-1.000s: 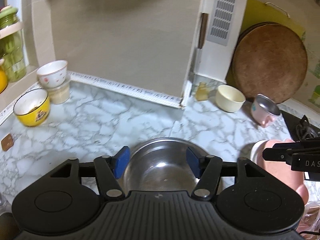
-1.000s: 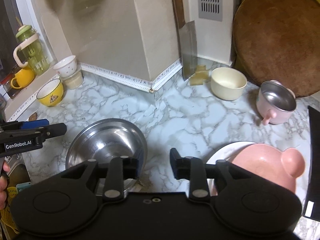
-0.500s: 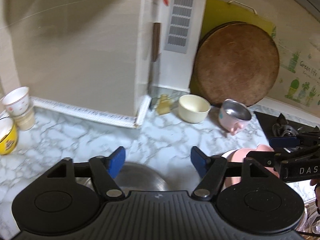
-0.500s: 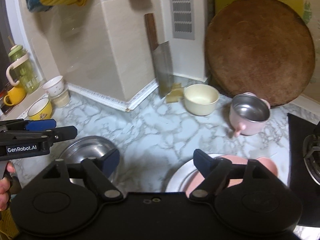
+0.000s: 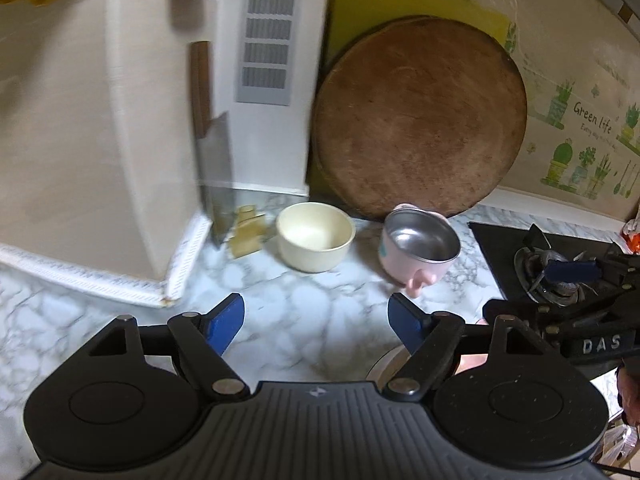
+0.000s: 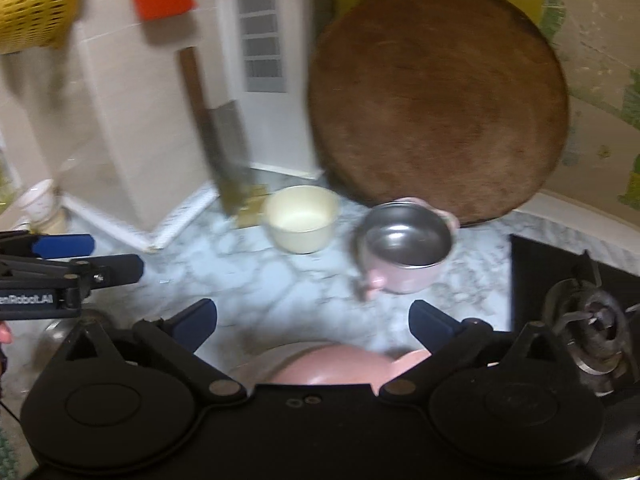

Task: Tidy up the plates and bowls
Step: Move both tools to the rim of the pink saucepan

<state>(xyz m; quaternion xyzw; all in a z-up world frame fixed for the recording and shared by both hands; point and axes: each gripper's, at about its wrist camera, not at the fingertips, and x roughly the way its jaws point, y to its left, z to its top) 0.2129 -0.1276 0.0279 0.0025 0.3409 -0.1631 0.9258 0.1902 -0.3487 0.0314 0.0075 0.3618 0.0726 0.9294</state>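
1. Your left gripper (image 5: pixel 316 322) hangs over bare marble countertop (image 5: pixel 304 292) with its blue pads spread wide and nothing between them.
2. Your right gripper (image 6: pixel 312 320) has jaws that are opening at this moment; only countertop shows in the gap, and the pads press on nothing.
3. The cream bowl (image 5: pixel 316 236) stands upright near the back wall, mouth up. It looks empty.
4. Just to its right sits the pink steel-lined bowl (image 5: pixel 418 246). It is tilted, its mouth tipped up and toward you, with one stubby pink handle (image 5: pixel 418 280) pointing at the front edge. The steel inside holds nothing.
5. In the right wrist view a pink bear-shaped dish (image 6: pixel 336 368) lies on a white plate (image 6: pixel 256 362) directly below your right gripper, mostly hidden by the gripper body. One round ear shows by the right finger.
6. A sliver of the steel basin (image 6: pixel 60 330) shows at the lower left of the right wrist view, under your left gripper; what is in it you cannot tell.
7. Far left, a small white cup (image 6: pixel 38 198) sits stacked in another cup. The view is too blurred to show what they hold.
8. Behind the bowls a round wooden board (image 5: pixel 420 120) leans on the wall in front of a yellow board (image 5: pixel 368 4).
9. A cleaver (image 5: pixel 214 156) stands blade down against the corner pillar.
10. The gas burner (image 5: pixel 548 268) lies to the right.
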